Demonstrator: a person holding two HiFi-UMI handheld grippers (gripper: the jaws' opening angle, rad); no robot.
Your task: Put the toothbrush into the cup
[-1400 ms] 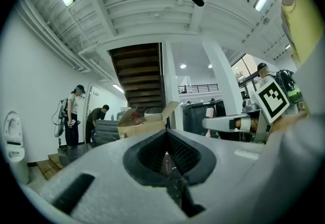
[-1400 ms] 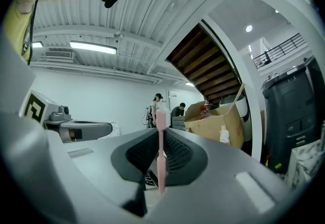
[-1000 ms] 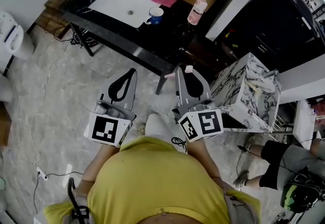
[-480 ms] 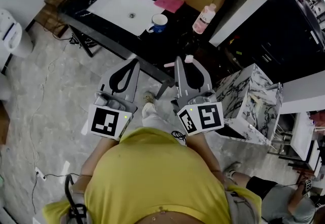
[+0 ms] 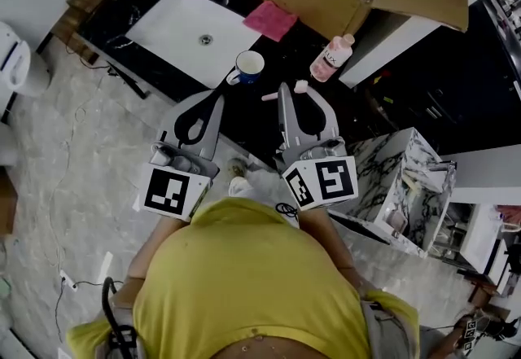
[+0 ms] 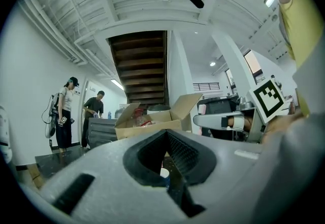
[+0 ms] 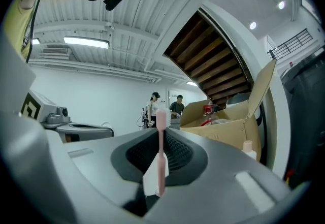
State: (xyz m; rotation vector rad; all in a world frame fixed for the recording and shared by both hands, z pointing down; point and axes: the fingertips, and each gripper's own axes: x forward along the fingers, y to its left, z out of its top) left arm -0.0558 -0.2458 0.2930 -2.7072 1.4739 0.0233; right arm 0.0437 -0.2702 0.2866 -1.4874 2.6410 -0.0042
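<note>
In the right gripper view, the pink toothbrush (image 7: 161,162) stands straight up, pinched tight in the right gripper (image 7: 161,134). The head view shows it poking sideways above the counter (image 5: 293,48), near the front edge and the blue cup (image 5: 248,66). Both grippers point level, side by side, and the left gripper (image 5: 214,97) is closed on nothing.

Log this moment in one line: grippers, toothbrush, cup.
right gripper: shut on pink toothbrush | left gripper: shut, empty | cup: upright on counter beside sink | toothbrush not yet in cup
</note>
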